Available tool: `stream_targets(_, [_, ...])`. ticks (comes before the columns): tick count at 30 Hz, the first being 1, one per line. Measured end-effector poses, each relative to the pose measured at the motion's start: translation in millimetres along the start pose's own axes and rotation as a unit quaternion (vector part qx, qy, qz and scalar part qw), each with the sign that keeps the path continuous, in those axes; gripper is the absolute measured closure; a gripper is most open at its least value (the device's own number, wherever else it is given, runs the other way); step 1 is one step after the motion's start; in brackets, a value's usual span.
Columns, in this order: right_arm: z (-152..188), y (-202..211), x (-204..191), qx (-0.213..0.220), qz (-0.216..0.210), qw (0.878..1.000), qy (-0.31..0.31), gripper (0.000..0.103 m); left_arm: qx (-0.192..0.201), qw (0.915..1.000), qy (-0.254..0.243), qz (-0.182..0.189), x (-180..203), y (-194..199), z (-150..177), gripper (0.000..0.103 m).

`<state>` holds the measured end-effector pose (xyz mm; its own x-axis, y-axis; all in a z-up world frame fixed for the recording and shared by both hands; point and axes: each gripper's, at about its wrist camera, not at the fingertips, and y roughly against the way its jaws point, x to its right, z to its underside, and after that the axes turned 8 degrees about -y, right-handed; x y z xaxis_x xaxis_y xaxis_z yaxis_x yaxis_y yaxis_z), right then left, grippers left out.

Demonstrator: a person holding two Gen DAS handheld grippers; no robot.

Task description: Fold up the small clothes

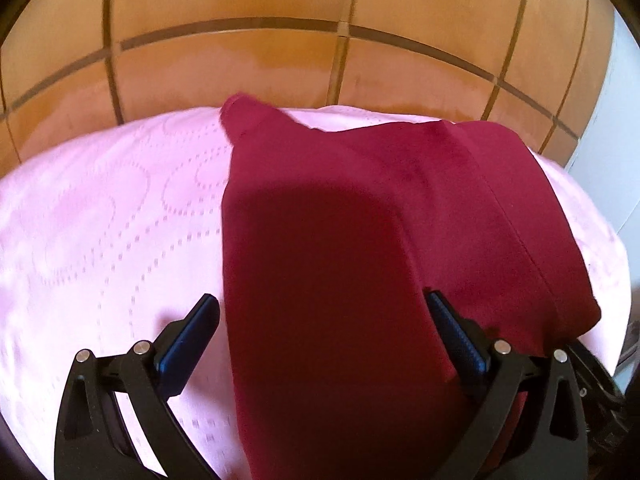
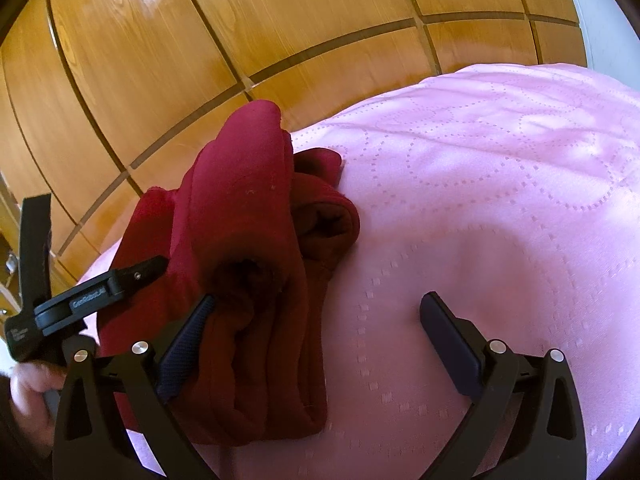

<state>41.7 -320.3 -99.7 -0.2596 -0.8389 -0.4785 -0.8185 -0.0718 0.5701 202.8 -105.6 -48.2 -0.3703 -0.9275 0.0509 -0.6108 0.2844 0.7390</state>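
A dark red garment [image 1: 360, 220] lies on a pink quilted cover [image 1: 112, 208]. In the left wrist view it spreads flat, with one corner raised at the far edge. My left gripper [image 1: 320, 312] is open and hovers just above the garment's near part, its fingers [image 1: 192, 336] straddling the cloth. In the right wrist view the garment [image 2: 248, 240] is bunched in thick folds at the left. My right gripper [image 2: 316, 312] is open, its left finger [image 2: 188, 340] touching the folds and its right finger over bare cover. The left gripper's body [image 2: 84, 304] shows at the left there.
The pink cover [image 2: 500, 200] lies over a rounded bed or cushion. Wooden panelled doors [image 2: 200, 40] stand behind it, close to its far edge. A white surface [image 1: 616, 120] shows at the right.
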Motion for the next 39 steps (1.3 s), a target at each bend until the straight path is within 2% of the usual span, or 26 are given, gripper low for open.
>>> stream_targets(12, [-0.3,0.8,1.5,0.000,-0.005,1.000,-0.002,0.003,0.003,0.9996,0.024,0.011,-2.1,12.3,16.3,0.002])
stream_targets(16, [-3.1,2.1,1.8,-0.007,-0.015,1.000,-0.006,0.003,0.005,0.9958,0.065,0.064,-14.9,23.4,27.5,0.002])
stream_targets(20, [-9.1,3.0,3.2,-0.029,-0.062,0.998,-0.015,0.003,0.020,0.9871,0.104,0.120,-35.7,35.0,47.4,0.002])
stream_targets(23, [-12.2,0.5,-0.3,-0.046,-0.092,0.995,-0.018,0.003,0.017,0.9791,0.119,0.164,-45.3,34.2,62.4,0.002])
stream_targets(27, [-14.8,-10.3,-9.2,-0.079,-0.129,0.988,-0.023,0.003,0.018,0.9766,0.109,0.185,-45.1,33.5,68.8,0.002])
stream_targets(29, [-16.1,-17.8,-13.6,-0.088,-0.132,0.987,-0.021,0.003,0.012,0.9733,0.107,0.203,-44.3,30.3,65.3,0.002])
stream_targets(35, [-21.2,-35.7,-20.6,-0.094,-0.144,0.984,-0.038,0.003,-0.004,0.9713,0.069,0.228,-29.8,22.9,56.8,0.002])
stream_targets(39, [-24.6,-42.5,-21.1,-0.097,-0.160,0.981,-0.044,0.003,-0.010,0.9677,0.065,0.243,-24.0,16.6,51.4,0.002])
